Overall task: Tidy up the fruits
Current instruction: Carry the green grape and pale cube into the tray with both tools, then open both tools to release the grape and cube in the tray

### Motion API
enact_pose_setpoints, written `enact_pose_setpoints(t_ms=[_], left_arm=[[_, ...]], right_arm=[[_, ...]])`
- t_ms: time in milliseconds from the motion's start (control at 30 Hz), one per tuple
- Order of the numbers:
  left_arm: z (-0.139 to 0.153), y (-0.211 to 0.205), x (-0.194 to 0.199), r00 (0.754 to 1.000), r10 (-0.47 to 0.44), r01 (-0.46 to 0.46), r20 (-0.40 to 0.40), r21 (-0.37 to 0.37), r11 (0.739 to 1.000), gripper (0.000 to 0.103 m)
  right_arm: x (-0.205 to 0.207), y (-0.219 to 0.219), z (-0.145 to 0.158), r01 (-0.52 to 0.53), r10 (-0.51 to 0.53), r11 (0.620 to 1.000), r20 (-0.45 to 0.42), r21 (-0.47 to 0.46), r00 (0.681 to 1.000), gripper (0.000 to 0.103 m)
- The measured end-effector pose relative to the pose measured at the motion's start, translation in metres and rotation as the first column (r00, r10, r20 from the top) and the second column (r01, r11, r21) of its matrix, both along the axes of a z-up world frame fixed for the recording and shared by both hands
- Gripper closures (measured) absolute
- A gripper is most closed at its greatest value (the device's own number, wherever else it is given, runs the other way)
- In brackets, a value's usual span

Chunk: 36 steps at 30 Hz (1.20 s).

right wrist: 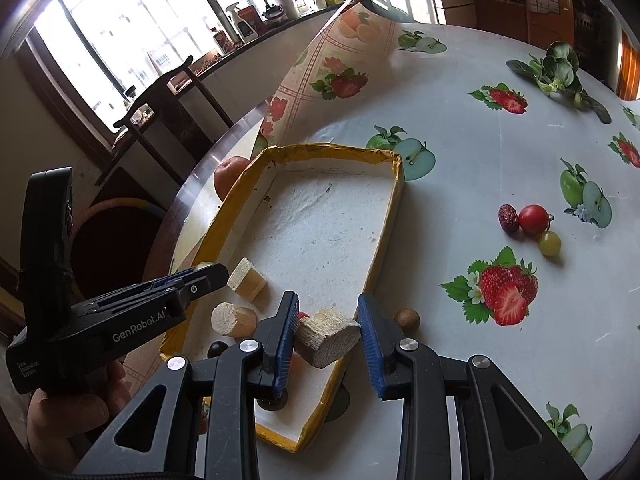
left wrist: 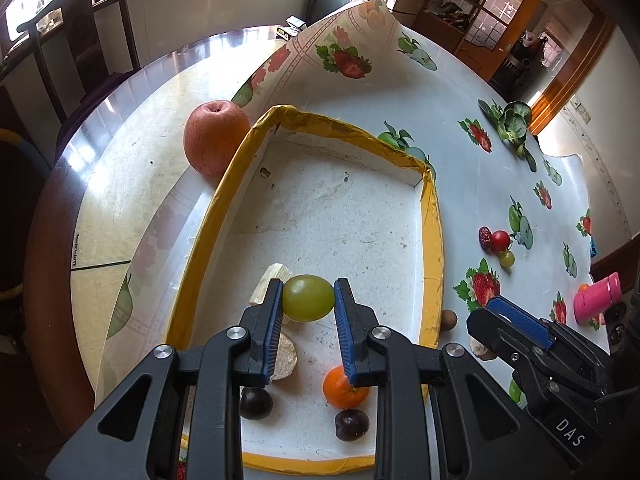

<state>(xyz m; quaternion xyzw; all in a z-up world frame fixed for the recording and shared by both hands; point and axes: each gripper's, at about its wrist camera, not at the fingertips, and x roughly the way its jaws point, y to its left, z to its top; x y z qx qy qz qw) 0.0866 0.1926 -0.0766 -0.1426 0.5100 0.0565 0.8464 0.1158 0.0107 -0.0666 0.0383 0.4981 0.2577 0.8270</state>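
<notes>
My left gripper (left wrist: pixel 308 298) is shut on a green grape (left wrist: pixel 308 298) and holds it above the white tray with a yellow rim (left wrist: pixel 434 240). In the tray lie an orange (left wrist: pixel 344 388), two dark plums (left wrist: pixel 256 402) (left wrist: pixel 352 424) and pale cut chunks (left wrist: pixel 286 358). My right gripper (right wrist: pixel 328 334) is shut on a pale cut chunk (right wrist: pixel 326 336) over the tray's near right rim (right wrist: pixel 390 208). The left gripper also shows in the right wrist view (right wrist: pixel 200 276). A big red apple (left wrist: pixel 216 138) stands outside the tray's far left corner.
On the fruit-print tablecloth (right wrist: pixel 460 120) right of the tray lie a red date (right wrist: pixel 508 218), a cherry tomato (right wrist: pixel 533 219) and a green grape (right wrist: pixel 550 243). A brown nut (right wrist: pixel 407 320) sits by the tray. Leafy greens (right wrist: pixel 560 68) lie far right. A pink bottle (left wrist: pixel 598 298) lies at the right.
</notes>
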Motion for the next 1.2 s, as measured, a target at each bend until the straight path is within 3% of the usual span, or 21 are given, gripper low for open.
enact_pose_setpoints(t_ms=[367,800,1033,1067,1100,1167,1200], left_arm=[[-0.019,0.004,0.037,1.0,-0.004,0.004,-0.031,0.016,1.0,0.081],[-0.052,0.002,0.056,0.995,0.007,-0.006,-0.096,0.013,1.0,0.08],[-0.055,0.0,0.057,0.993,0.019,-0.014,-0.119,0.044,0.999,0.08],[-0.055,0.0,0.058,0.992,0.021,-0.016,-0.122,0.044,0.999,0.076],[-0.056,0.0,0.058,0.991,0.026,-0.02,-0.129,0.048,0.999,0.061],[-0.053,0.0,0.056,0.991,0.04,-0.03,-0.126,0.076,0.997,0.043],[-0.051,0.0,0.054,0.993,0.041,-0.032,-0.115,0.084,0.996,0.042]], right_arm=[[0.019,0.043,-0.028,-0.092,0.092,0.995,-0.018,-0.037,0.996,0.072],[0.032,0.068,-0.061,-0.164,0.16,0.981,-0.042,-0.1,0.986,0.072],[0.032,0.071,-0.071,-0.176,0.171,0.976,-0.048,-0.125,0.984,0.07],[0.032,0.071,-0.071,-0.178,0.173,0.976,-0.05,-0.123,0.984,0.068],[0.032,0.071,-0.071,-0.177,0.172,0.977,-0.05,-0.121,0.984,0.066],[0.031,0.07,-0.069,-0.176,0.172,0.977,-0.05,-0.119,0.984,0.06],[0.03,0.069,-0.067,-0.174,0.17,0.978,-0.046,-0.114,0.984,0.055]])
